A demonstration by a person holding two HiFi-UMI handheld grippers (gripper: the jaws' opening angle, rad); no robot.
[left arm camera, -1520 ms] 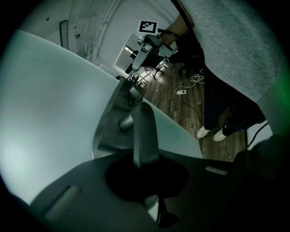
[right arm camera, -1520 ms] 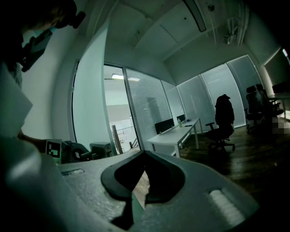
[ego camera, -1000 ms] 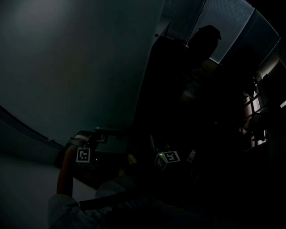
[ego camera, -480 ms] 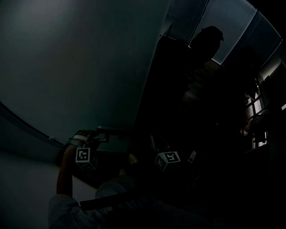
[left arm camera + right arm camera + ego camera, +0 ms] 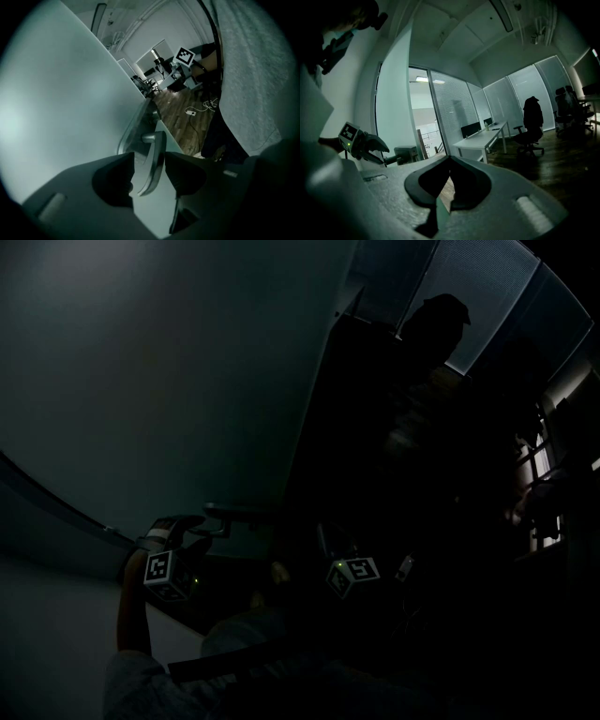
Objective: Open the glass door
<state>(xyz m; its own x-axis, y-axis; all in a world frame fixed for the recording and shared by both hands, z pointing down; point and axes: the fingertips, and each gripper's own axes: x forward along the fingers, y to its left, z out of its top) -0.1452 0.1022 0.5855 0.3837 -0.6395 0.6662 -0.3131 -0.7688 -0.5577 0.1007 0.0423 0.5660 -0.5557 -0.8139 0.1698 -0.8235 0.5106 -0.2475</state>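
The frosted glass door (image 5: pixel 169 381) fills the left of the dark head view, with its metal lever handle (image 5: pixel 234 514) at the door's edge. My left gripper (image 5: pixel 187 532) is at that handle and its jaws have just been opening. In the left gripper view the handle (image 5: pixel 152 161) hangs between the spread jaws of the left gripper (image 5: pixel 150 160), with a gap on the left side and no pressing. The right gripper view shows the left gripper (image 5: pixel 385 157) open beside the handle (image 5: pixel 398 158). My right gripper (image 5: pixel 449 158) is shut on nothing. Its marker cube (image 5: pixel 353 575) sits low in the middle.
Past the door edge lies an office with a white desk (image 5: pixel 485 138), chairs (image 5: pixel 532 124) and window blinds (image 5: pixel 454 108). Cables (image 5: pixel 197 110) lie on the wooden floor. A grey sleeve (image 5: pixel 248 70) hangs close on the right. A dark silhouette (image 5: pixel 431 334) shows against a lit window.
The left gripper's jaws have spread apart off the handle. Its marker cube has rolled and shifted left and down in the head view. The right gripper has stayed put.
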